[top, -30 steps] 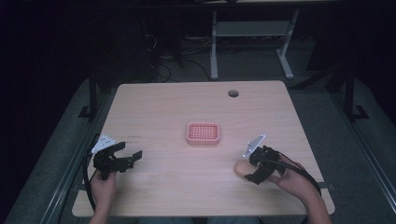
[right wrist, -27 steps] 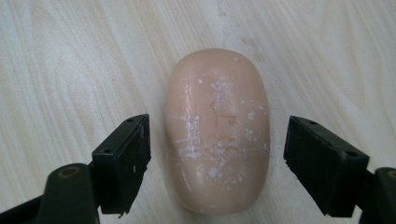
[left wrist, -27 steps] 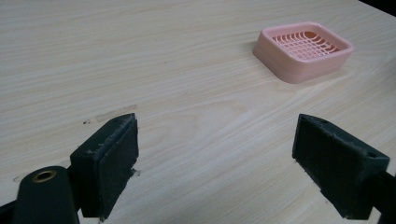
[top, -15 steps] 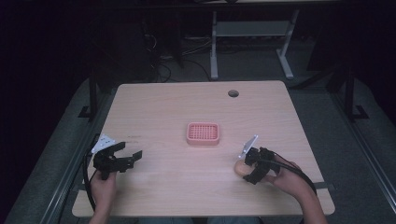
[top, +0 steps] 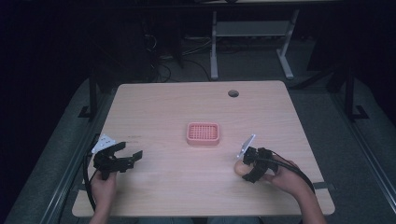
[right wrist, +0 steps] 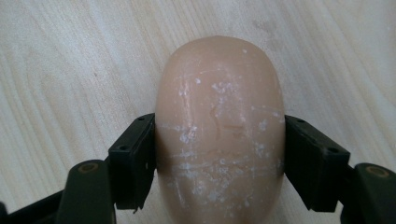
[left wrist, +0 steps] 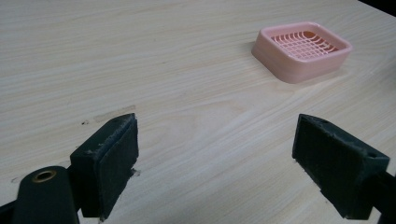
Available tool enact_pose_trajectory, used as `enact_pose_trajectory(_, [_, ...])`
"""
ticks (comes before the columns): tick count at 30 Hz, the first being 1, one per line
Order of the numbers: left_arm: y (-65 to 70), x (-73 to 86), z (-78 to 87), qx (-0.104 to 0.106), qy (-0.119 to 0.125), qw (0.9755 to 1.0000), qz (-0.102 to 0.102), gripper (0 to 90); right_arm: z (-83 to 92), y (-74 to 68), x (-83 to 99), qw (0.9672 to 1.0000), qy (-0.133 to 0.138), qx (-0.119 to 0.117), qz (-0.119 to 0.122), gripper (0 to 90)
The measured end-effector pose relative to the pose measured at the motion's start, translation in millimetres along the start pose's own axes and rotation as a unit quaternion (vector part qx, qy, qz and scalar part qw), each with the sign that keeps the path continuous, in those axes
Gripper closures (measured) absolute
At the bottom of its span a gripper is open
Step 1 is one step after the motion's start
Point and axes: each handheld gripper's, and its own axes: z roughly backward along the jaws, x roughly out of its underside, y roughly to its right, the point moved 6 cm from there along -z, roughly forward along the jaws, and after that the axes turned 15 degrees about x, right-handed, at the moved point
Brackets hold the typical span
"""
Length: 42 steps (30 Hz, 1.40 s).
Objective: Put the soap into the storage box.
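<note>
A pale wood-grain counter [top: 154, 107] carries a pink slotted soap dish [top: 203, 133] near its middle. A round cable hole [top: 233, 93] sits toward the far edge. Beyond, a grey desk frame [top: 252, 30] stands on the dark floor.

high view: above, looks down on table [top: 154, 107] | gripper views: close, low over tabletop | shared: table
</note>
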Motion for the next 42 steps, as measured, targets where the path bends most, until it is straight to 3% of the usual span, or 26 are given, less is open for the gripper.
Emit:
enact_pose_trajectory(9, [-0.8, -0.3, 0.6, 0.001, 0.001, 1.0, -0.003, 14.2, -1.7, 3.0, 0.5, 0.9999, 0.0, -0.016, -0.001, 31.2])
enact_pose_trajectory(20, [-1.0, -0.3, 1.2, 0.0, 0.002, 1.0, -0.001, 14.2, -1.0, 2.5, -1.3, 0.9997, -0.012, -0.019, 0.007, 32.0])
enact_pose_trajectory(33, [-0.8, -0.4, 1.4, 0.0, 0.002, 1.0, -0.001, 14.2, 8.8, 6.2, -6.8, 0.9998, 0.009, -0.01, 0.011, 32.0])
enact_pose_trajectory(42, [-1.5, -0.3, 2.2, 0.0, 0.005, 1.0, 0.001, 14.2, 13.1, 11.8, -22.8, 0.9995, 0.025, -0.01, 0.016, 32.0])
